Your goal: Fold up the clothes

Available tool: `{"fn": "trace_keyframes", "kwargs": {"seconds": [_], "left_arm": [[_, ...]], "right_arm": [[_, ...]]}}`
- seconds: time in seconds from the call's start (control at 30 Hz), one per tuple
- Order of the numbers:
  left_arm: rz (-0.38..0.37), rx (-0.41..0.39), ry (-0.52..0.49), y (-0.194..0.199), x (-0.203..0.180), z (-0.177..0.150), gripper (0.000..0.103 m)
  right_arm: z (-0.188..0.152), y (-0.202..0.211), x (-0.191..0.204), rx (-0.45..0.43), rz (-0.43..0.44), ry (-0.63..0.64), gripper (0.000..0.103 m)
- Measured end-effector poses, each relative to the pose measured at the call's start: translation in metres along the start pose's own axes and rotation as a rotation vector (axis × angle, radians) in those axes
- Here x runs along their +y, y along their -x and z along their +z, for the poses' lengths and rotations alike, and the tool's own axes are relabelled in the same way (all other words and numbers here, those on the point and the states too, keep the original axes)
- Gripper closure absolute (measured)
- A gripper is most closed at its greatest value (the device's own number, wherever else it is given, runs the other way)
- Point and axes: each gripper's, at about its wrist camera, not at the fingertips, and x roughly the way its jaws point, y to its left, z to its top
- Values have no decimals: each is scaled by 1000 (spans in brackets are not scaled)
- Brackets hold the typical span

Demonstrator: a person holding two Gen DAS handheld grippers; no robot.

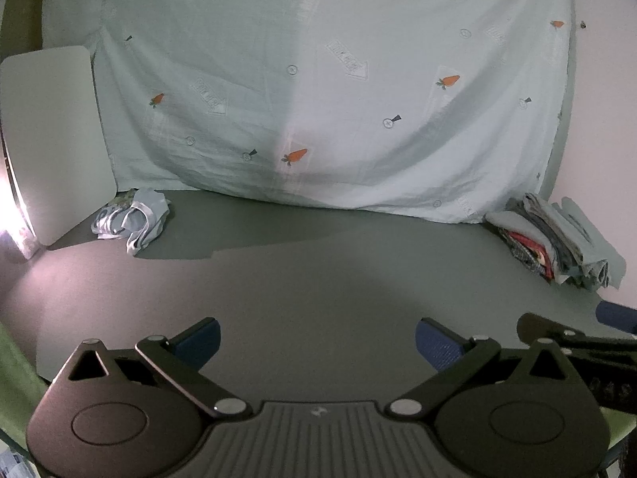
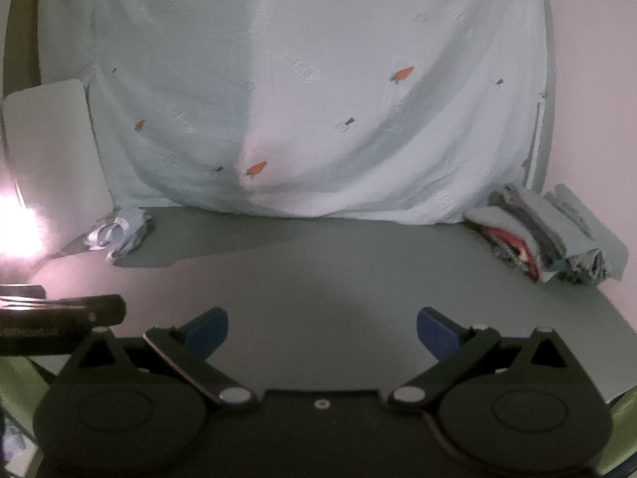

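A crumpled pale blue garment (image 1: 133,221) (image 2: 121,235) lies at the far left of the grey table (image 1: 318,279) (image 2: 318,279). At the far right sits a stack of folded clothes (image 1: 557,243) (image 2: 553,239), grey and pale blue with a red piece inside. My left gripper (image 1: 317,344) hangs open over the near table with nothing between its blue pads. My right gripper (image 2: 322,334) is open and empty too, also near the front edge. The right gripper's tip (image 1: 615,316) shows at the right edge of the left wrist view.
A pale sheet with carrot prints (image 1: 318,99) (image 2: 318,99) hangs behind the table as a backdrop. A white board (image 1: 51,139) (image 2: 51,159) leans at the left, beside a bright light (image 2: 16,219). A white wall (image 1: 605,119) closes the right side.
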Motion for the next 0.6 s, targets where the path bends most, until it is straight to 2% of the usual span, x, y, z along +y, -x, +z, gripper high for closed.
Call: {"fn": "trace_keyframes", "kwargs": {"seconds": [0.2,0.3,0.43,0.5,0.6], "left_arm": [[-30,29,33,-12,5,2,0],[-84,99,107,-34,9,2,0],[-181,206,203,-75,4,6,0],[-237,258,239,-97,-1,7,0],[-279,335,279,-133,-10,11,0]], "right_arm": [[-2,-7,-4,-15,-20,-12,0],[-5,-19,-6,19,-16,-6,0],[-8,-45,-22,117,-1,-37,0],[-8,-61,-32,148,-13,-52,0],[-7,-92,-48,174,-44,-74,1]]}}
